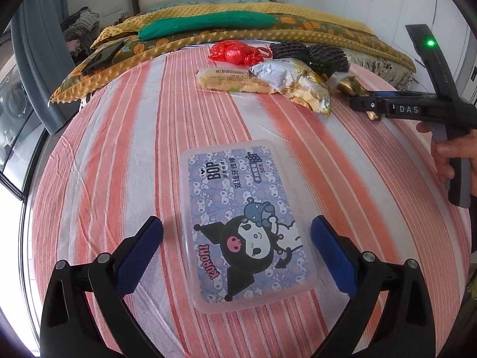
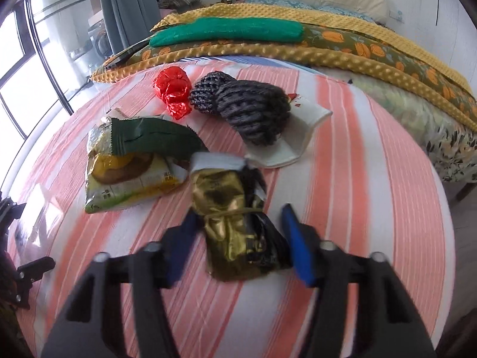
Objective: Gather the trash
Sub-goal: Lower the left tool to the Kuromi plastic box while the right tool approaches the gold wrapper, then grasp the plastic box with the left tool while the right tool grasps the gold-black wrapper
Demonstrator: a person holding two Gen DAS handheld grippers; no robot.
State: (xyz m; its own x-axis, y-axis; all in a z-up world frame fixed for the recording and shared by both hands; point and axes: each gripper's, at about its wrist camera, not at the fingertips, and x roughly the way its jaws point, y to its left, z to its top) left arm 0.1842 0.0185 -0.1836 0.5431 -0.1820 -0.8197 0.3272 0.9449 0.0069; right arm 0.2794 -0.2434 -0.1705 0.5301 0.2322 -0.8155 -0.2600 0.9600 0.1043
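A clear plastic box (image 1: 238, 226) with a purple cartoon label lies on the striped sheet (image 1: 119, 149). My left gripper (image 1: 235, 232) stands open astride its near half, both blue pads clear of its sides. A crumpled gold foil wrapper (image 2: 229, 217) lies between the fingers of my right gripper (image 2: 238, 217), whose pads sit against its two sides; the view is motion-blurred. In the left wrist view the right gripper (image 1: 362, 104) reaches in from the right, held by a hand (image 1: 447, 155). Behind lie a yellow-green snack bag (image 2: 131, 164) and a red foil wrapper (image 2: 173, 89).
A dark knitted bundle (image 2: 250, 110) rests on a white cloth (image 2: 292, 146) beyond the gold wrapper. A yellow dotted blanket (image 2: 268, 47) with a green cushion (image 2: 226, 31) and a phone (image 1: 103, 56) crosses the far bed. A window (image 2: 18, 83) is on the left.
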